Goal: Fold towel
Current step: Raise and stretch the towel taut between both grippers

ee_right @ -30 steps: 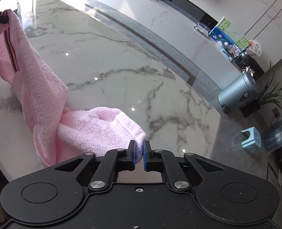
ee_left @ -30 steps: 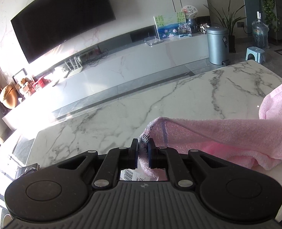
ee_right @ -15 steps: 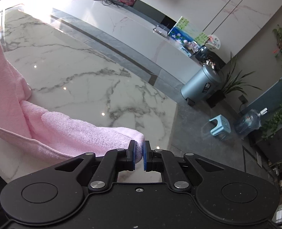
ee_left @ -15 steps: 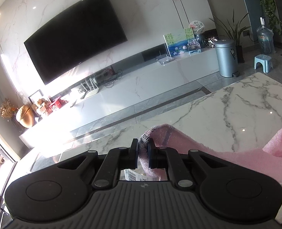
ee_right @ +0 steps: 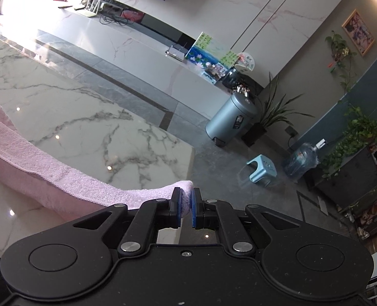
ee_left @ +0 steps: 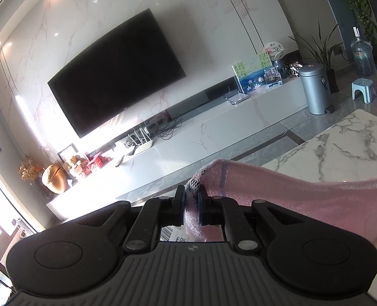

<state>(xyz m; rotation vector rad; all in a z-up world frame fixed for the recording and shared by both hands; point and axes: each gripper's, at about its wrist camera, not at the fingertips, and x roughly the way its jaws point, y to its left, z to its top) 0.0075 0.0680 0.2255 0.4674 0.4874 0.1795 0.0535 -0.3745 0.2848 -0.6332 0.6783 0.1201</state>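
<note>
A pink towel (ee_left: 316, 199) hangs stretched between my two grippers above the white marble table (ee_left: 354, 140). My left gripper (ee_left: 190, 204) is shut on one corner, where a checked border band shows, and the cloth runs off to the right. My right gripper (ee_right: 185, 207) is shut on another corner of the towel (ee_right: 60, 178), and the cloth runs off to the left over the table (ee_right: 73, 117). Both grippers are raised above the table. The middle of the towel is out of view.
Beyond the table edge (ee_right: 192, 153) is grey floor with a blue stool (ee_right: 262, 169), a water bottle (ee_right: 302, 162) and a metal bin (ee_right: 230, 117). A long white TV console (ee_left: 214, 132) and a wall TV (ee_left: 117, 74) stand behind.
Both grippers have risen and tilted up, lifting the towel off the table. The crumpled cloth has pulled out into a taut band between them. Both stay shut on their corners.
</note>
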